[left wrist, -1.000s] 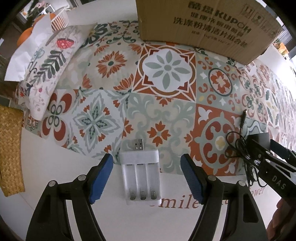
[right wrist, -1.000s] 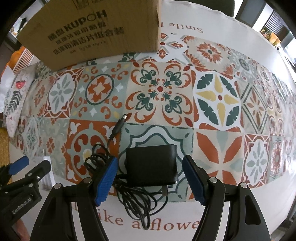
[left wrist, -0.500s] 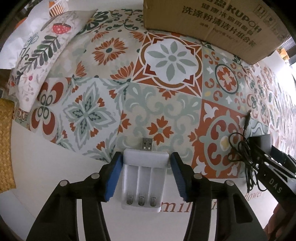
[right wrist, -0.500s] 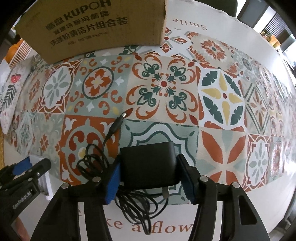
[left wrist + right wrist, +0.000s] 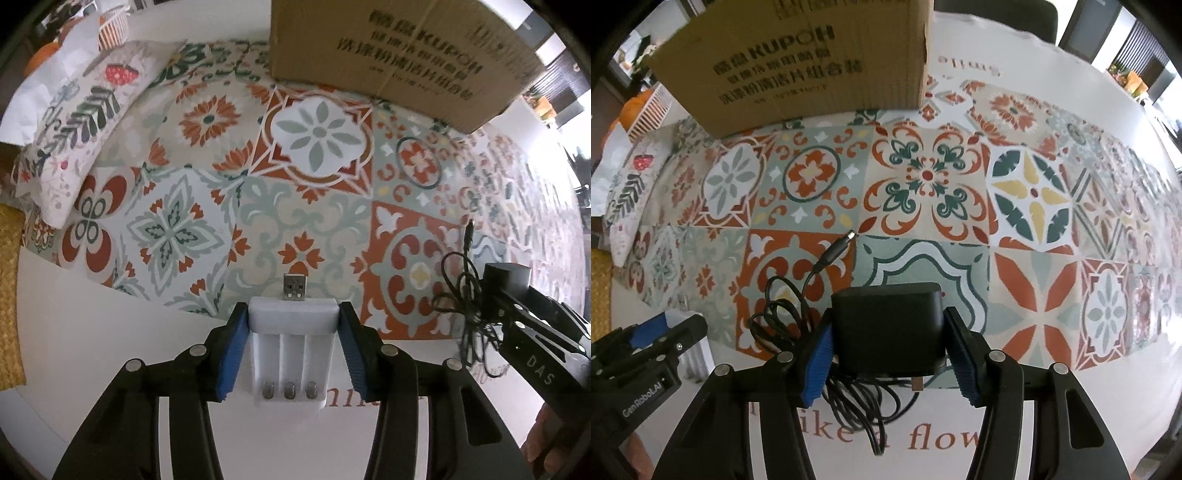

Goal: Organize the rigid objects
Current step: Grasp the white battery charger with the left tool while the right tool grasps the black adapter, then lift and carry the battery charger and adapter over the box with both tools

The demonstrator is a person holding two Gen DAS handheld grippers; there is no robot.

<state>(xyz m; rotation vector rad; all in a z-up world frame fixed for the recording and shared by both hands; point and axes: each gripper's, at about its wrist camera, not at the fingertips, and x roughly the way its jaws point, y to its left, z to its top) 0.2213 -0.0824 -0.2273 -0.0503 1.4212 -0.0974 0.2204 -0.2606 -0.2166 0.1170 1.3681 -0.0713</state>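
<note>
Left gripper (image 5: 293, 350) jaws closing on white plastic three-slot battery charger (image 5: 291, 354), lower centre. Right gripper (image 5: 888, 354) clamps black rectangular power adapter (image 5: 888, 326); trailing black cable (image 5: 786, 314) risks snagging during lift.

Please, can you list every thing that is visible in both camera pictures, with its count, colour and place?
battery charger: one, white, at the near edge of the cloth, between the left tool's pads
power adapter: one, black, on the cloth, between the right tool's pads
cable: one, black, bundled beside the adapter, its plug lying toward the box
cardboard box: one, brown, at the far side of the table
tablecloth: one, tile pattern in orange, green and white, covering the table
pillow: one, white with leaf print, far left
woven mat: one, yellow, left edge
left tool: one, black with blue pads, closing on the charger
right tool: one, black with blue pads, shut on the adapter
</note>
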